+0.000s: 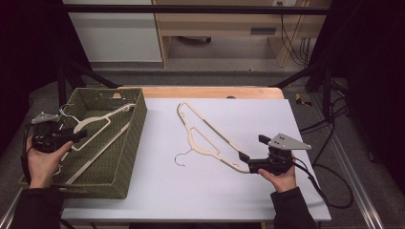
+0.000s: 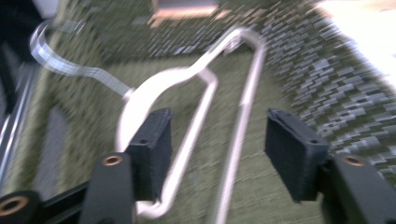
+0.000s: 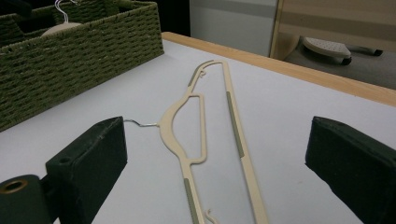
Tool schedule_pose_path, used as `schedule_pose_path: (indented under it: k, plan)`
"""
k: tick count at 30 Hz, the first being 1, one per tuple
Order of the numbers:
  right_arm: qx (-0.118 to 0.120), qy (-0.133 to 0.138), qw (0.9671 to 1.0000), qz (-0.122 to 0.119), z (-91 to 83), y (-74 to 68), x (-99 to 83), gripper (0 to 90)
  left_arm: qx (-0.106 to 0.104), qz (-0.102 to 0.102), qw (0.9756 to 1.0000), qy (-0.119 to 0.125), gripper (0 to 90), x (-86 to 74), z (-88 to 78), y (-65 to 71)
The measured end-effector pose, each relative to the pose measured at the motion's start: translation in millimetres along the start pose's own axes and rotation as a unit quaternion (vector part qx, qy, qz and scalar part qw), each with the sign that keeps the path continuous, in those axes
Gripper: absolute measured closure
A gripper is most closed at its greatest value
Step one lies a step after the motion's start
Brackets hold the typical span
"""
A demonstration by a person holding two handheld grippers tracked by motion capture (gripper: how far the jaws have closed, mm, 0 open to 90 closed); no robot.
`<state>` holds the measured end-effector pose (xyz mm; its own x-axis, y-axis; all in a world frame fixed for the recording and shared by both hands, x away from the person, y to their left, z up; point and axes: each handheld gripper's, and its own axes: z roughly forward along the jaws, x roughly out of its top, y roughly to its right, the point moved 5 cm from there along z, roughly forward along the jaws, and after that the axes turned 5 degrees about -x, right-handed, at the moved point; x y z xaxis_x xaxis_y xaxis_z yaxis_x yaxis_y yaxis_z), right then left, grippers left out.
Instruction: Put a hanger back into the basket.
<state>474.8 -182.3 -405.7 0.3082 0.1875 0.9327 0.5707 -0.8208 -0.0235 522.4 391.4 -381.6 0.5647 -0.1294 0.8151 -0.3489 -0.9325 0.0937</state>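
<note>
Hangers are the job here – one cream hanger [image 1: 95, 125] lies tilted inside the green woven basket [image 1: 136, 121] at the table's left, the other hanger [image 1: 206, 136] lies flat on the white table [image 1: 191, 191], hook toward the person. Left gripper [image 1: 79, 136] sits over the basket's near-left corner, hand wrapped round it from below, pointing right across the basket; its pads [image 2: 152, 144] stand apart with nothing pinched – the basket hanger's bars just show between them. Right gripper [image 1: 250, 151] is held level by the table hanger's near end, aimed left along it, jaws wide, both pads clear of the hanger [image 3: 205, 135].
</note>
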Motion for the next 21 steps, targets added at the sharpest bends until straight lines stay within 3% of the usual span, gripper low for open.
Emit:
schedule_pose_path:
  k: [4,9,13,19,21]
  plan:
    - [0.004,0.003,1.0000,0.000,-0.3,-0.8,0.1,6.0,-0.038,0.032,0.9973,0.054,33.6,14.2,-10.1,32.4]
    - [0.005,0.003,1.0000,0.001,-1.2,-1.4,0.2,6.0,-0.089,0.068,0.9878,0.108,27.3,26.0,-21.0,75.5]
    - [0.005,0.007,1.0000,0.001,-2.7,-1.1,1.0,5.9,-0.114,0.085,0.9816,0.127,22.3,27.4,-22.9,104.1]
    - [0.005,0.010,0.9999,0.000,-3.4,-0.5,1.3,5.9,-0.147,0.116,0.9725,0.138,20.0,26.0,-17.4,148.6]
    - [0.006,0.010,0.9999,0.000,-3.7,-0.6,1.5,5.9,-0.164,0.126,0.9682,0.141,19.0,23.5,-15.5,166.8]
